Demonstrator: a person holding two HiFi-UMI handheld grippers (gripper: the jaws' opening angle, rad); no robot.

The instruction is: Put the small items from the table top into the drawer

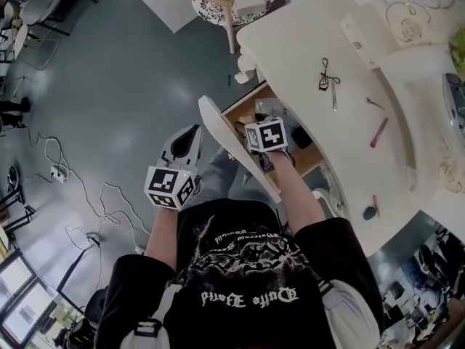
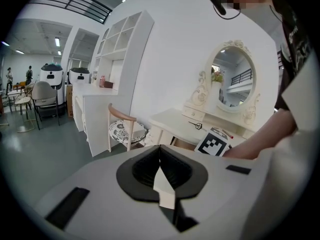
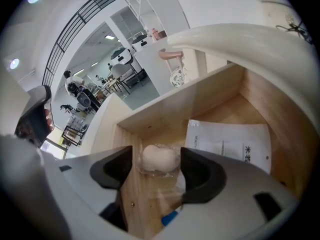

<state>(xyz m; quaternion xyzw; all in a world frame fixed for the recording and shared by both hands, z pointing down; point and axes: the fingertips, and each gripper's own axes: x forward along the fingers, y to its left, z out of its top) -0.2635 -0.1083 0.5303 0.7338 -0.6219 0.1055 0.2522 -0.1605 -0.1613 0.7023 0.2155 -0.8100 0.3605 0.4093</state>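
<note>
Your right gripper [image 3: 156, 153] stood wide open inside the drawer [image 3: 260, 104], centre frame. Its pads were clear of the wrapped white puff [image 3: 160, 160], which lay on the drawer floor between them, beside a printed sheet [image 3: 235, 143]. Your left gripper [image 2: 161, 170] was closed on nothing, lower centre. A pink pen [image 1: 378, 132] lay on the table top [image 1: 305, 42], right of frame.

The left claw [image 2: 160, 153] has its jaws together, while the right claw [image 3: 156, 160] points steeply down, jaws apart.
</note>
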